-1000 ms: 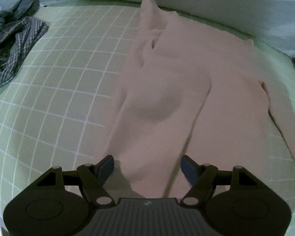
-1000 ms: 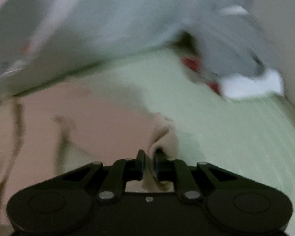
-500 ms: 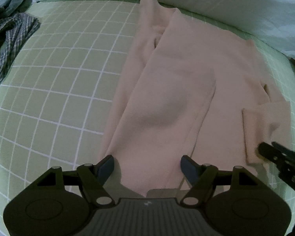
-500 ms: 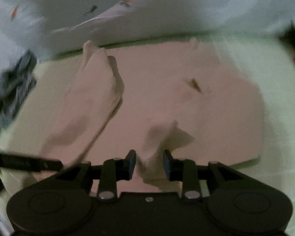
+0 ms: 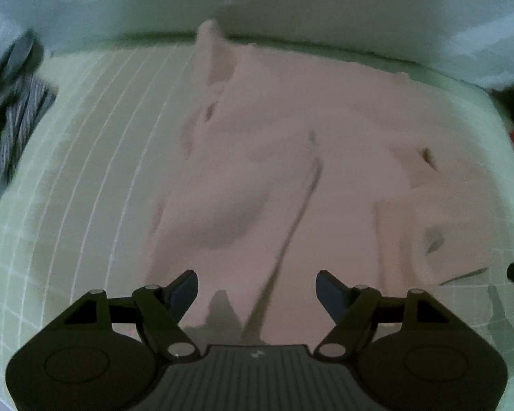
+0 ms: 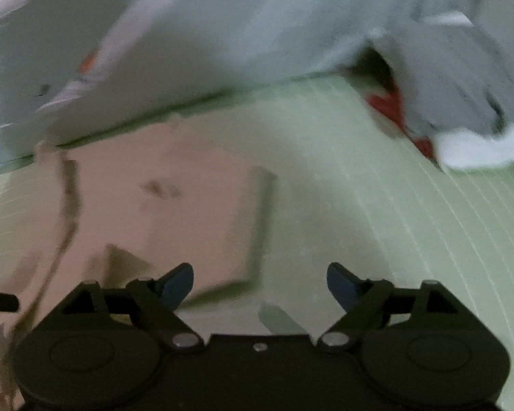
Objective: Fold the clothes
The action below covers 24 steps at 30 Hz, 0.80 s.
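Down at the near edge, the left gripper hung with its jaws spread wide and nothing pinched between them, the hem of the pink garment lying just beneath. Over on the other side, the right gripper was opening its jaws, and nothing sat between them either: bare green checked sheet lay under the gap, with the garment's folded corner just off the left fingertip. From the left wrist view, a dark tip of that right gripper poked in at the far right edge.

The garment lay flat on the bed, its right sleeve turned in over the body and its left side doubled in along a long crease running up the middle. By the look of it, the sleeve fold was set and the lengthwise fold was in hand.

To do this well, each gripper would want to take a bottom corner low, catching every layer, then lift both together and lay the hem evenly toward the collar, so the tucked sleeve did not slide out.

Further off, a checked grey cloth sat crumpled at the left, well apart from the garment. Beyond it all, a pale quilt banked along the far side of the bed.
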### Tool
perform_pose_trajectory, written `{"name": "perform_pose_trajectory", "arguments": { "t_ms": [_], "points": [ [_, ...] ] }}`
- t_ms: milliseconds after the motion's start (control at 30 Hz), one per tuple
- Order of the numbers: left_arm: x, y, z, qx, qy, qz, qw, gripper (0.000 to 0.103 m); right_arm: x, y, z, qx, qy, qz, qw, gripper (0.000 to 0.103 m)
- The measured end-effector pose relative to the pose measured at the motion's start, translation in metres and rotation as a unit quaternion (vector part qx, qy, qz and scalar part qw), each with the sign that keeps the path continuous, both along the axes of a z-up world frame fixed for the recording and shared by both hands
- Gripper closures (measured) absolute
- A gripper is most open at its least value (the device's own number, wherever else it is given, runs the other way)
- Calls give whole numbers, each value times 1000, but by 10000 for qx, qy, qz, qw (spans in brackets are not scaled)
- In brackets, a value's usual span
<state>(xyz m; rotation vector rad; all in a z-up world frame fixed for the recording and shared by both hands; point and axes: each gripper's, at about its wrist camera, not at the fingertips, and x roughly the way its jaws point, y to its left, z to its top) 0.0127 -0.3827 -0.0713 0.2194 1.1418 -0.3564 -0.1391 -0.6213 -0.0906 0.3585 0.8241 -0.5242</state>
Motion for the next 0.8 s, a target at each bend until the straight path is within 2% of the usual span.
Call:
{"name": "perform_pose_trajectory", "arguments": {
  "t_ms": [100, 267, 467, 533, 567, 600, 633, 667, 733, 800],
  "points": [
    [-3, -27, 5, -91, -90, -253, 9996, 22, -9, -21, -14, 235, 87, -238, 9994, 17],
    [-8, -65, 5, -479, -138, -784, 9957, 17, -2, -47, -29, 389, 48, -406, 9984, 17],
    [-8, -89, -19, -405, 186, -918, 9948, 17, -2, -54, -37, 485, -64, -365, 9981, 17],
    [-10, -91, -25, -415, 204, -924, 9946, 20, -9, -52, -38, 530, -92, -424, 9977, 17],
    [-9, -91, -27, -402, 216, -905, 9949, 33, -12, -52, -39, 561, -90, -459, 9973, 17],
    [-7, -90, -28, -378, 238, -870, 9952, 55, -15, -51, -40, 599, -65, -485, 9970, 17],
    [-5, -88, -28, -409, 263, -820, 9954, 68, -19, -49, -41, 620, -49, -502, 9968, 17],
    [-2, -85, -27, -487, 290, -756, 9955, 97, -21, -47, -41, 604, -55, -484, 9970, 17],
    [4, -79, -23, -643, 278, -634, 9955, 97, -24, -43, -41, 622, -25, -435, 9971, 18],
    [8, -68, -10, -776, 73, -575, 9953, 97, -24, -38, -38, 595, -17, -401, 9974, 18]
  ]
}}
